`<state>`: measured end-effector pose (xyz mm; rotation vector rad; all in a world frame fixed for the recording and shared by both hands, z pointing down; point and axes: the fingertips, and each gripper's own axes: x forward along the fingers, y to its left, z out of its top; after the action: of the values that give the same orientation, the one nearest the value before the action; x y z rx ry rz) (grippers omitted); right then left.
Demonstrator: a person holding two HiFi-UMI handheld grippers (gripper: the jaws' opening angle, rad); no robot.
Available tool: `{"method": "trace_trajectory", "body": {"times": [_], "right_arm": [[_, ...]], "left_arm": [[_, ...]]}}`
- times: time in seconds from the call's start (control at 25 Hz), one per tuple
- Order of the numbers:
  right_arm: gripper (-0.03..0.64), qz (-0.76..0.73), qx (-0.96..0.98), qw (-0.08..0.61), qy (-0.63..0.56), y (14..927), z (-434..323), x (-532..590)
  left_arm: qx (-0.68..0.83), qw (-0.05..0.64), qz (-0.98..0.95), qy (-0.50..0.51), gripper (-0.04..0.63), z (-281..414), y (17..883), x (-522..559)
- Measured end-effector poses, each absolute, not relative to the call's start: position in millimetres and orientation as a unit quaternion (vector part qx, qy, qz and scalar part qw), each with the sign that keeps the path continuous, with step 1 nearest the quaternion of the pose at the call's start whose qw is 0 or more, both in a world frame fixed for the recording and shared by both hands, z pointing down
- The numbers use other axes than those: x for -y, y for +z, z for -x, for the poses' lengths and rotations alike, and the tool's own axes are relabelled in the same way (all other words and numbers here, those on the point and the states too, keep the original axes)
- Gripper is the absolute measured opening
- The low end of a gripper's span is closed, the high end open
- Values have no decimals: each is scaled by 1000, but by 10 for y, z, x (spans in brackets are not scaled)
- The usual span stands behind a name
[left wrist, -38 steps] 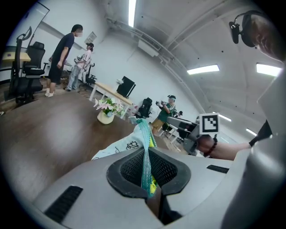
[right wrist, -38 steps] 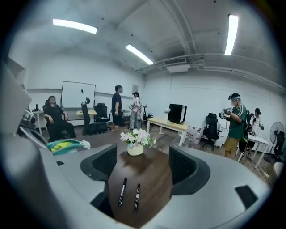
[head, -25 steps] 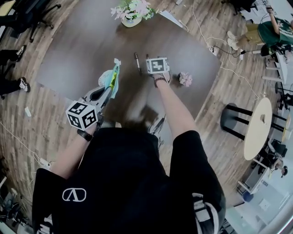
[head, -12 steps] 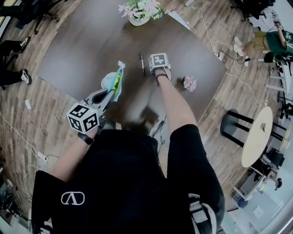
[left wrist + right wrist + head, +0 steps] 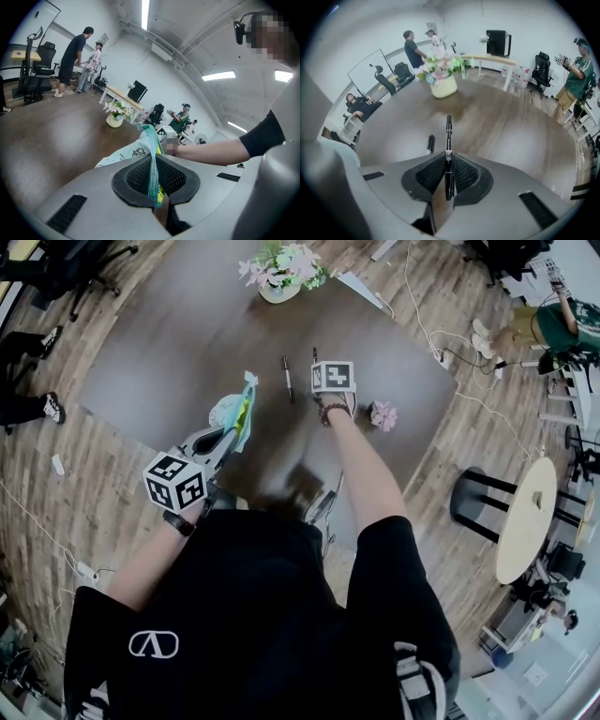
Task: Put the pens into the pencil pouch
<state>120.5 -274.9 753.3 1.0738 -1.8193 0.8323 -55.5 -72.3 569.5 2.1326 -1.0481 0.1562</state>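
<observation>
**Head view.** The left gripper (image 5: pixel 233 427) is clamped on the upper edge of the pencil pouch (image 5: pixel 234 407). It holds the pouch up off the table (image 5: pixel 150 343), on the person's side of the flower vase (image 5: pixel 277 285) and well apart from it. The right gripper (image 5: pixel 322 364) points steeply down at the table, nearer the vase than the pouch is. A black pen (image 5: pixel 315 353) sticks out past it towards the vase. A second pen (image 5: pixel 287 377) lies flat on the table, between the pouch and the right gripper.

**Left gripper view.** The jaws are pressed together on the pouch's teal zipper edge (image 5: pixel 153 171), and the pale fabric hangs beyond them. A bit of yellow shows at the pinch. I cannot tell whether it is a pen already inside.

**Right gripper view.** The jaws have just been closing and are now narrow, pinching the black pen (image 5: pixel 448 157) at about its middle. Its far end points towards the vase (image 5: pixel 443 85). The second pen (image 5: pixel 430 143) lies just to the left of the jaws, not gripped by anything.

**Progress.** The task looks early to midway. The pouch is held ready and one pen is freshly gripped, but that pen is not yet at the pouch and the other has not been picked up. At least two pens are left to put in.
</observation>
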Motion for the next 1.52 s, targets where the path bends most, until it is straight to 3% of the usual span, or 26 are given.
{"method": "trace_trajectory", "body": {"times": [0.48,0.8,1.2,1.52], "right_arm": [[43,-512,842,136,104,4652,-1132,2458],[43,-547,835,-17,-55,3556,-1284,1686],[43,-558,826,-39,-67,3525,-1270,1405],[43,-499,863,-68,-38,3507,-635,1306]], "left_arm": [[364,352,-861,43,15,284,5351,939],[338,339,-877,27,15,83,5099,1093],[320,333,-887,25,15,-23,4983,1154],[317,324,-891,23,15,-81,4879,1129]]}}
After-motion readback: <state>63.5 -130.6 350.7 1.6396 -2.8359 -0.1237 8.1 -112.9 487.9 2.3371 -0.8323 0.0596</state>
